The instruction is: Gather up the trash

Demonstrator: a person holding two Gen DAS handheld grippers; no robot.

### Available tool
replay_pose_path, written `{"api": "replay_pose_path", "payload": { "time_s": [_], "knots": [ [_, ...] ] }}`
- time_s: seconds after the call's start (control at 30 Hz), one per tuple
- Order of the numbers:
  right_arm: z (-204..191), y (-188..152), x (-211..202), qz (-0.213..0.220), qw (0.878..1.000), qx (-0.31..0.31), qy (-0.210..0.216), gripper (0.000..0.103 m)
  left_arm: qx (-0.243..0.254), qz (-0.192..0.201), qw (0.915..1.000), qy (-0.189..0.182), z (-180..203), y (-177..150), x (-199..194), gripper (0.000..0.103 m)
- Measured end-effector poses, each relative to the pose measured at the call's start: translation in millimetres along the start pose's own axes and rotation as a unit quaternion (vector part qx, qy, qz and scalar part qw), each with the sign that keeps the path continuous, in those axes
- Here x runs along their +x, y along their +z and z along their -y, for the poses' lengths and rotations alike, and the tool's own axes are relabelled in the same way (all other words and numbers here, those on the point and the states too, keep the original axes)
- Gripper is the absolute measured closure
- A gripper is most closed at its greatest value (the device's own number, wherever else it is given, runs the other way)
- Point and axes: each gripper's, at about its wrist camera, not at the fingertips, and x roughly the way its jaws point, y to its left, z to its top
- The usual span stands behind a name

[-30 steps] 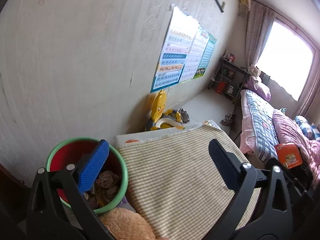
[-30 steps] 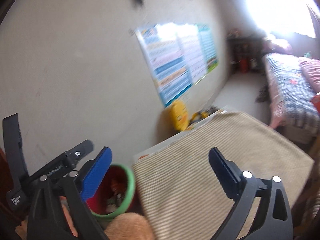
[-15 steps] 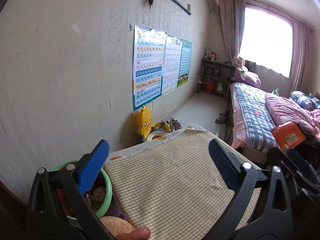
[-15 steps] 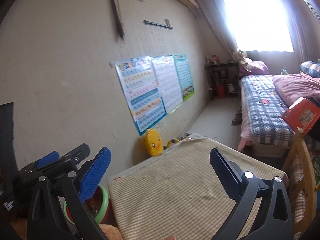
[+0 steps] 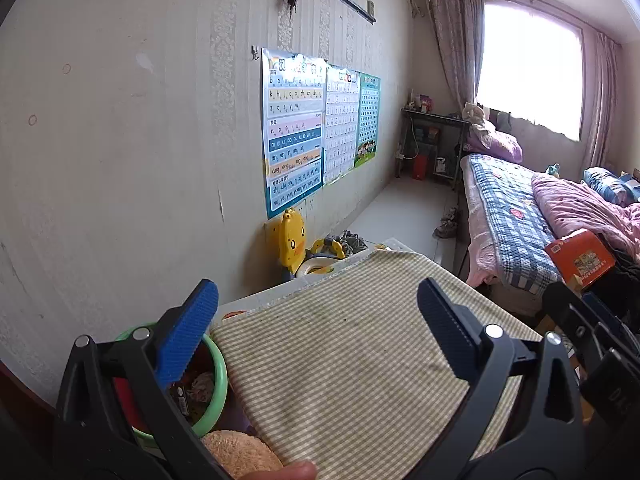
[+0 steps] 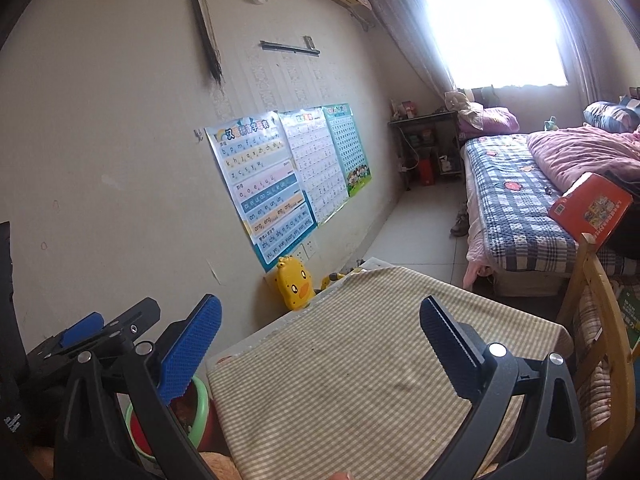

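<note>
Hovering with fingers spread wide and gripping nothing, the left gripper point(image 5: 316, 320) and right gripper point(image 6: 320, 328) hang above a worktop point(image 5: 340, 364) covered in a green-and-white checked cloth. Closest in, a tan plush toy point(image 5: 240, 454) sits at the worktop's near left corner. Just beside it, against the wall, stands a red trash bin point(image 5: 218, 376) with a green rim; the left wrist view looks into it and shows crumpled wrappers and scraps point(image 5: 196, 390), while the right wrist view catches only part of its rim. The right wrist view alone shows a wooden chair point(image 6: 600, 344) at the worktop's right side. Beyond the far edge stands a yellow duck toy point(image 5: 292, 242). Alphabet posters point(image 5: 294, 128) hang on the wall. Farther off, a bed point(image 6: 516, 208) with a checked quilt carries an orange box point(image 6: 590, 206), below a bright curtained window point(image 6: 496, 28).
</note>
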Motion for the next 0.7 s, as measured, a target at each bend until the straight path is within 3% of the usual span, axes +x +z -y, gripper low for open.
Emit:
{"api": "replay_pose_path", "payload": {
  "time_s": [0.7],
  "knots": [
    [2, -7, 11, -0.019, 1.0, 0.001, -0.006, 0.007, -0.001, -0.026, 0.9997, -0.002, -3, -6, 12, 0.005]
  ]
}}
